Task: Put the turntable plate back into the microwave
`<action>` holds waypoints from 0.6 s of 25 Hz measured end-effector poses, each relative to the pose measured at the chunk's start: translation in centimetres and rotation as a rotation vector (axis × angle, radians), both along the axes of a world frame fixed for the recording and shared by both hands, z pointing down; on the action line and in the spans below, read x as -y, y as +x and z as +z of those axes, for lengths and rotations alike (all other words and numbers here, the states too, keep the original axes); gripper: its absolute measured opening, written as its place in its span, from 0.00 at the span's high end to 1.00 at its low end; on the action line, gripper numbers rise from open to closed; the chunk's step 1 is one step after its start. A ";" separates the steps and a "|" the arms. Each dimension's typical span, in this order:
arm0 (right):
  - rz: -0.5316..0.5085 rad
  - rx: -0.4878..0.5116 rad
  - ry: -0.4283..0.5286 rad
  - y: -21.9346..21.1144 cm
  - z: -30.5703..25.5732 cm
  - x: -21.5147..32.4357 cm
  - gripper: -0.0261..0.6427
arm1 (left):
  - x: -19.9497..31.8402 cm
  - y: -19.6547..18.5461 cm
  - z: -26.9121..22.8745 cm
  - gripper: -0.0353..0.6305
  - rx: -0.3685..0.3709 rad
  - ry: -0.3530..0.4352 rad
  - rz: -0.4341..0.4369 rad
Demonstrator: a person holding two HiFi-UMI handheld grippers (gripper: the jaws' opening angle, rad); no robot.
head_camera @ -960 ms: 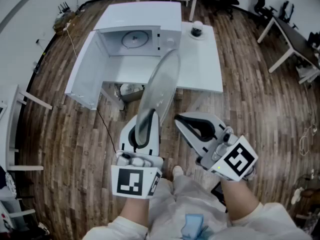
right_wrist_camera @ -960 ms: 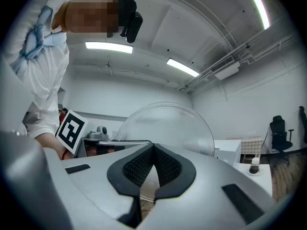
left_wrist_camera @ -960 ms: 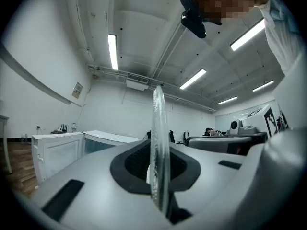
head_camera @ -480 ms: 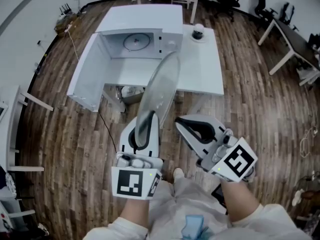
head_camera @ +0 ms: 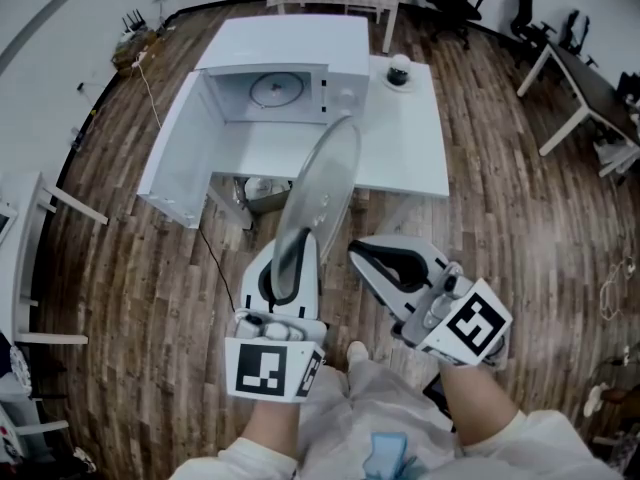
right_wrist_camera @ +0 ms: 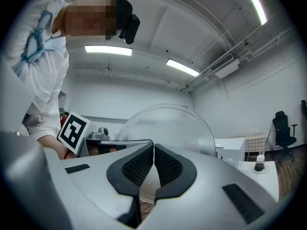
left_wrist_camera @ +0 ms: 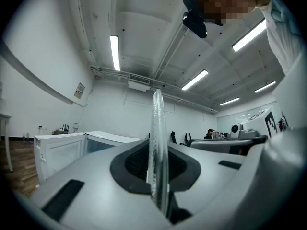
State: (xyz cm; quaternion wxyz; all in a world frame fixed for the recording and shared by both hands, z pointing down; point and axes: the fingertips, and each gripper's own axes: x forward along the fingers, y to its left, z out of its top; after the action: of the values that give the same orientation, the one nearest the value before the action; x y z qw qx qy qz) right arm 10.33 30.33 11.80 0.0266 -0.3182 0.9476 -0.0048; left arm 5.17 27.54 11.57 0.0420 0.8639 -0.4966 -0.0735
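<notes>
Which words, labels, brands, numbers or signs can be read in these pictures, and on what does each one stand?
No text can be read in any view.
Wall sign: too small to read.
Square markers: black-and-white coded patterns, no letters or numbers.
Microwave: no brand or label can be made out.

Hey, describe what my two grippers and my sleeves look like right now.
The left gripper and right gripper both have smooth, rounded light-grey shells, with black textured pads lining the jaws. Each carries a cube with black-and-white square markers at its back end: the left cube and the right cube. The sleeves are white. No cables show.
</notes>
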 end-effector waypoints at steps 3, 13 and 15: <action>0.002 0.000 -0.002 0.0 0.1 0.2 0.91 | 0.1 0.0 0.1 0.92 -0.004 -0.004 0.000; -0.011 0.015 -0.009 -0.6 0.6 1.0 0.91 | 0.7 -0.9 0.3 0.92 -0.025 -0.016 -0.018; -0.017 0.012 -0.013 -1.2 0.9 1.2 0.91 | 0.9 -1.6 0.6 0.92 -0.044 -0.031 -0.031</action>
State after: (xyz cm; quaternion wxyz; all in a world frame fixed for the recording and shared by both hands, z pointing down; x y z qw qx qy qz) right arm 9.16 29.11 12.70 0.0301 -0.3104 0.9500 -0.0129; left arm 3.60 26.60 12.18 0.0651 0.8536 -0.5098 -0.0852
